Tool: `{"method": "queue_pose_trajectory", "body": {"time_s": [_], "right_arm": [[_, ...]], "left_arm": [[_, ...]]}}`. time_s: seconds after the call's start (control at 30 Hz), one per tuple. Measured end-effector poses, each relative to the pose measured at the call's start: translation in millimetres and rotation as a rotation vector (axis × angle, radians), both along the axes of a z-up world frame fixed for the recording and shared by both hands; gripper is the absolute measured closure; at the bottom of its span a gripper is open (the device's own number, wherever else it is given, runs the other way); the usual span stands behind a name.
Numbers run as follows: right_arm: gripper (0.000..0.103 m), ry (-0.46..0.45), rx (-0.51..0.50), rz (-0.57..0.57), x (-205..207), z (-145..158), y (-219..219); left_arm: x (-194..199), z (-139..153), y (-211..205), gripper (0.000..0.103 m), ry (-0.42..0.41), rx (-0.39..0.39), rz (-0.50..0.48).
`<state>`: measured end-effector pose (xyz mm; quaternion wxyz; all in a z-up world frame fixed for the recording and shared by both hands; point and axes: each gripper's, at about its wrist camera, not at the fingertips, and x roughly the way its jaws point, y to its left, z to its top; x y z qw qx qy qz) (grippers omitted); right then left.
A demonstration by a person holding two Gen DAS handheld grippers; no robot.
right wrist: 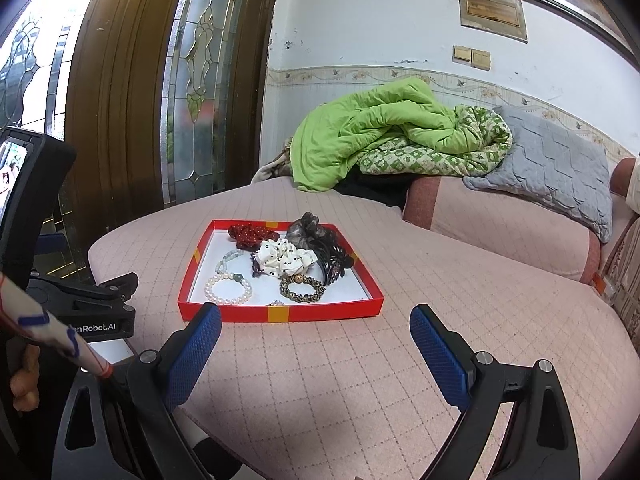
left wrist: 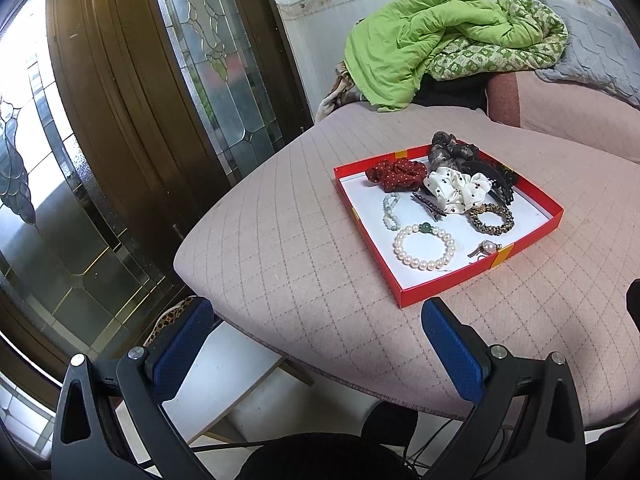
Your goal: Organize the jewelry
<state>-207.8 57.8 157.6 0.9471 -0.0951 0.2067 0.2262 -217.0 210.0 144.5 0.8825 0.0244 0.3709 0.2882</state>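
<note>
A red tray rests on the pink quilted cushion, holding a pearl bracelet at its 7 o'clock corner and a white scrunchie near centre. The left hand-held gripper and right hand-held gripper are both released, grasping nothing.

My right gripper hangs with its jaws spread wide above the pink quilted cushion. Just ahead I see the red tray holding a pearl bracelet, white dotted scrunchie and leopard scrunchie.
</note>
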Motion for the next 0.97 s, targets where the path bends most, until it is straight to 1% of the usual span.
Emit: {"method": "queue_pose_trajectory", "body": {"time_s": [0.27, 0.4, 0.63, 0.73, 0.8, 0.87, 0.93, 0.97], "right_arm": [[0.006, 0.0, 0.022, -0.022, 2, 3, -14], [0.006, -0.004, 0.041, -0.042, 2, 7, -25], [0.006, 0.002, 0.081, -0.11, 6, 15, -61], [0.006, 0.03, 0.108, -0.187, 11, 16, -90], [0.006, 0.059, 0.133, -0.259, 14, 16, -115], [0.006, 0.081, 0.151, -0.332, 16, 14, -141], [0.005, 0.104, 0.157, -0.418, 18, 10, -169], [0.004, 0.12, 0.157, -0.462, 21, 8, -183]], "left_arm": [[3, 0, -3, 0.0, 0.014, 0.011, -0.001], [7, 3, -11, 0.0, 0.019, 0.014, -0.015], [23, 16, -42, 0.0, 0.009, 0.044, -0.074], [41, 22, -62, 0.0, 0.007, 0.041, -0.116], [56, 21, -79, 0.0, 0.02, 0.027, -0.16], [71, 17, -101, 0.0, 0.026, -0.006, -0.224], [91, 7, -129, 0.0, 0.047, -0.062, -0.318], [99, 1, -140, 0.0, 0.06, -0.065, -0.342]]}}
